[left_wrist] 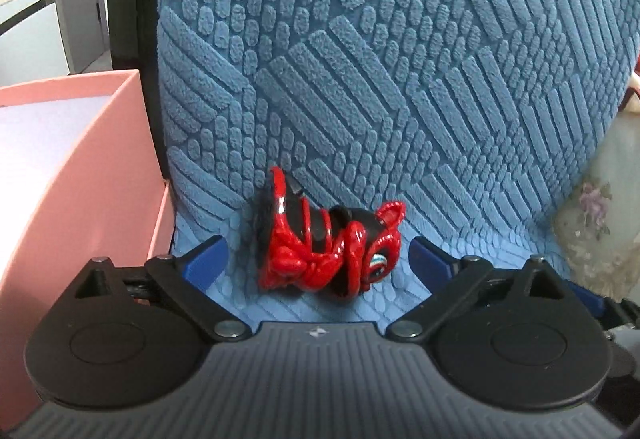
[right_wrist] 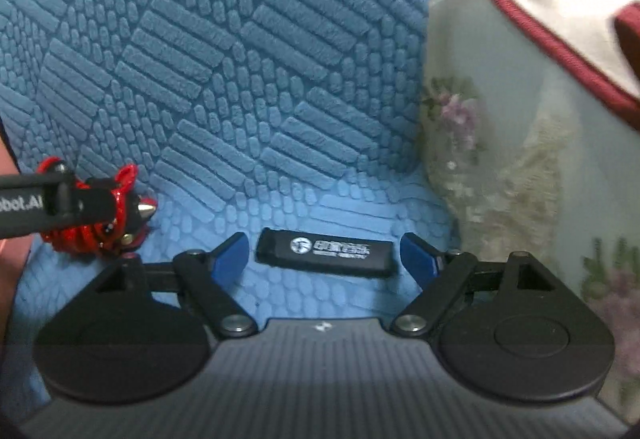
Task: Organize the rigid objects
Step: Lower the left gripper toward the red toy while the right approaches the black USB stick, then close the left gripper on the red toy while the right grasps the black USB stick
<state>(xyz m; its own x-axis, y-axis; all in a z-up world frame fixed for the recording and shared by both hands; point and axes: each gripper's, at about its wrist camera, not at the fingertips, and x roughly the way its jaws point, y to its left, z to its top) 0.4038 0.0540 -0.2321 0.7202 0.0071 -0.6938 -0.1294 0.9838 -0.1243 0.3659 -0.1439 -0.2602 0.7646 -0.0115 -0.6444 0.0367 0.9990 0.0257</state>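
With nothing yet sorted, I hold the left hand-held gripper point(left_wrist: 320, 255) spread around the red figurine point(left_wrist: 328, 251) and the right hand-held gripper point(right_wrist: 322, 251) spread around the black stick point(right_wrist: 326, 251), both objects lying on the blue cushion point(left_wrist: 400, 79) beside the pink box point(left_wrist: 100, 159).

Blue textured chair cover point(left_wrist: 400, 79), floral fabric point(right_wrist: 520, 159) beside.

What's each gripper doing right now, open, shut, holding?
Left gripper: open, straddling the red figurine.
Right gripper: open, straddling the black USB stick.
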